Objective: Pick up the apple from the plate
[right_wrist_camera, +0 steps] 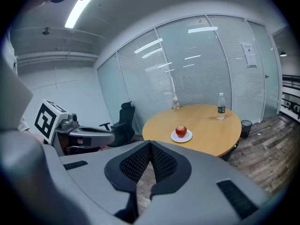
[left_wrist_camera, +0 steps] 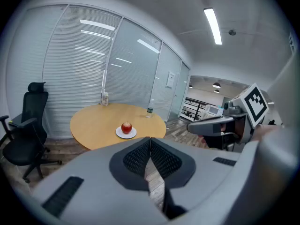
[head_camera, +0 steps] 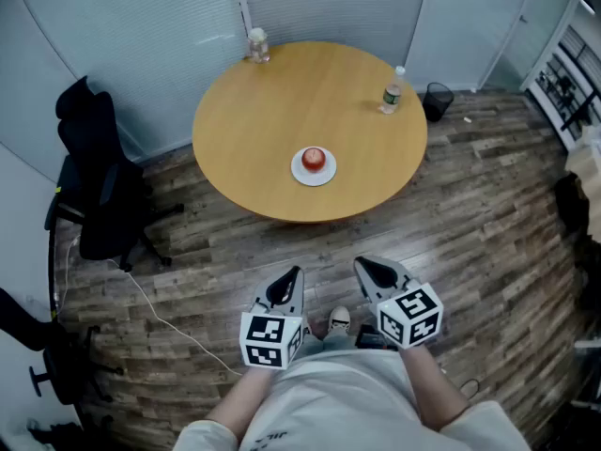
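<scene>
A red apple [head_camera: 315, 159] sits on a small white plate [head_camera: 314, 175] near the front of a round wooden table [head_camera: 263, 111]. The apple [left_wrist_camera: 126, 127] and plate [left_wrist_camera: 126, 134] also show in the left gripper view, and the apple [right_wrist_camera: 181, 131] on its plate [right_wrist_camera: 181, 137] in the right gripper view. Both grippers hang close to the person's body, well short of the table. My left gripper [head_camera: 293, 275] is shut with nothing in it. My right gripper [head_camera: 364, 267] is shut and empty too.
A clear water bottle [head_camera: 392, 91] stands at the table's right edge and a small jar [head_camera: 257, 45] at its far edge. A black office chair [head_camera: 94, 186] is left of the table, a black bin [head_camera: 437, 101] right of it. A white cable [head_camera: 160, 318] runs across the wood floor.
</scene>
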A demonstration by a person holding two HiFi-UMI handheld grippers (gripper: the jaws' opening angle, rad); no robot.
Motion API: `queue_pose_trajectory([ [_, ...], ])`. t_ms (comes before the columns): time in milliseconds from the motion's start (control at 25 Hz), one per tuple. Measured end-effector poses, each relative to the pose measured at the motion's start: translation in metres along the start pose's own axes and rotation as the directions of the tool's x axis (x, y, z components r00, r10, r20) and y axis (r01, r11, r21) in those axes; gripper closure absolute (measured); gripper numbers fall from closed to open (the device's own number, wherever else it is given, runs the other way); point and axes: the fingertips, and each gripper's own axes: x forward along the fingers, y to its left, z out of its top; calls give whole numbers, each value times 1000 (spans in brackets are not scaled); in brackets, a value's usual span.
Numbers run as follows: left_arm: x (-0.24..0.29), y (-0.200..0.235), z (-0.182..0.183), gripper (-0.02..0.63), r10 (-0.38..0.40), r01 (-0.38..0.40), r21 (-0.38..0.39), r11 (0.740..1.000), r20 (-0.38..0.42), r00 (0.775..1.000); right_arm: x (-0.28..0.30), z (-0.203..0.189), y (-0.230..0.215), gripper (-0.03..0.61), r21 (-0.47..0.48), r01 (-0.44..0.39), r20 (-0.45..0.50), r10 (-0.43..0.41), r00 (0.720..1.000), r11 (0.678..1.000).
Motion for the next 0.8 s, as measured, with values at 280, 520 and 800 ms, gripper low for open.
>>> queue_pose_trajectory([
  [280, 1, 1, 1, 609, -6, 6, 3, 1000, -6, 1000, 2, 2, 1, 549, -12, -2, -9, 2, 1000, 1000],
  [520, -3, 1, 0, 609, -14, 14, 1, 1000, -4, 1000, 0, 1, 3, 549, -16, 6, -13, -6, 1000, 1000],
  [800, -9, 12, 1, 609, -27, 27, -3, 1000, -1, 1000, 4, 9, 1, 548, 9, 56, 23, -57, 998, 998],
])
